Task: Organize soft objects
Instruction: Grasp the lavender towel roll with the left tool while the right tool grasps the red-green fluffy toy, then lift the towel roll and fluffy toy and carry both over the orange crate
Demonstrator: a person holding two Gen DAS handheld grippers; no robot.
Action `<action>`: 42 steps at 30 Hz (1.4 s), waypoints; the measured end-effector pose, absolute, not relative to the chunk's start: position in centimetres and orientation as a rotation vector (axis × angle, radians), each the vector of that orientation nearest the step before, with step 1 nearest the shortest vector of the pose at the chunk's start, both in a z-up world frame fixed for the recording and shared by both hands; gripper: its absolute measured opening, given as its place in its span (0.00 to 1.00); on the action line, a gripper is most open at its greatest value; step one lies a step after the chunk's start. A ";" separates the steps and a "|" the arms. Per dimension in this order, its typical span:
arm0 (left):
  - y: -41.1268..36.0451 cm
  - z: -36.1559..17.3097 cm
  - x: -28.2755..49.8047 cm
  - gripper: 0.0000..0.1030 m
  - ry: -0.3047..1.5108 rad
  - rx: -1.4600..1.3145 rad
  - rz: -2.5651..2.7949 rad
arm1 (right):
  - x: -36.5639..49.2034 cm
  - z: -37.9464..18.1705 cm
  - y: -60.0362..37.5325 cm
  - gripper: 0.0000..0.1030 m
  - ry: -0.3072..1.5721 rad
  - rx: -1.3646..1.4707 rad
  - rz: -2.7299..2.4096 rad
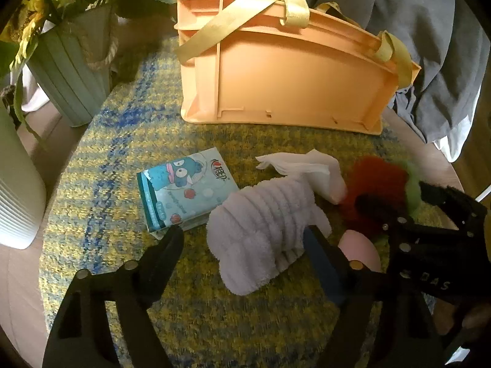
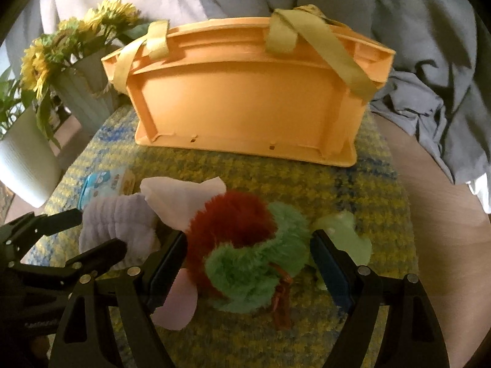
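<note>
On the yellow-blue mat before one orange bin lie one tissue pack, one lilac sock between the open left gripper fingers, and one red-green plush between the open right gripper fingers.

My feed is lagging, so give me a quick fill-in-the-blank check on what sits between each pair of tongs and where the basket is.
The left tongs straddle the fluffy ____ cloth, pads not yet pressing.
The right tongs straddle the plush toy, which is red and ____.
The orange basket with yellow straps stands ____ the soft items on the mat.
The tissue pack is printed in ____.

Missing words: lavender; green; behind; blue
</note>
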State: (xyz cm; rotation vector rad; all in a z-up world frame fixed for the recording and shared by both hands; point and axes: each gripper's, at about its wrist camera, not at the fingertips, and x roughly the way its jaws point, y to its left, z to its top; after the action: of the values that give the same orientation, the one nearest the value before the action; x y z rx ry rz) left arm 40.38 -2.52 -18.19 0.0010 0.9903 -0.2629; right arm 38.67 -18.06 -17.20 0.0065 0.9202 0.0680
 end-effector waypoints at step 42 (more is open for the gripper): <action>-2.8 -11.3 36.1 0.28 0.737 0.063 -0.283 | 34.5 -11.3 -18.5 0.40 0.745 0.031 0.060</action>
State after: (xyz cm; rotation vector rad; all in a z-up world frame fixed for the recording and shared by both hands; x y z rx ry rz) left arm 36.10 -2.82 -11.33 0.0626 0.7366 -0.2826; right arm 34.48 -18.52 -11.32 0.0314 0.7452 0.0598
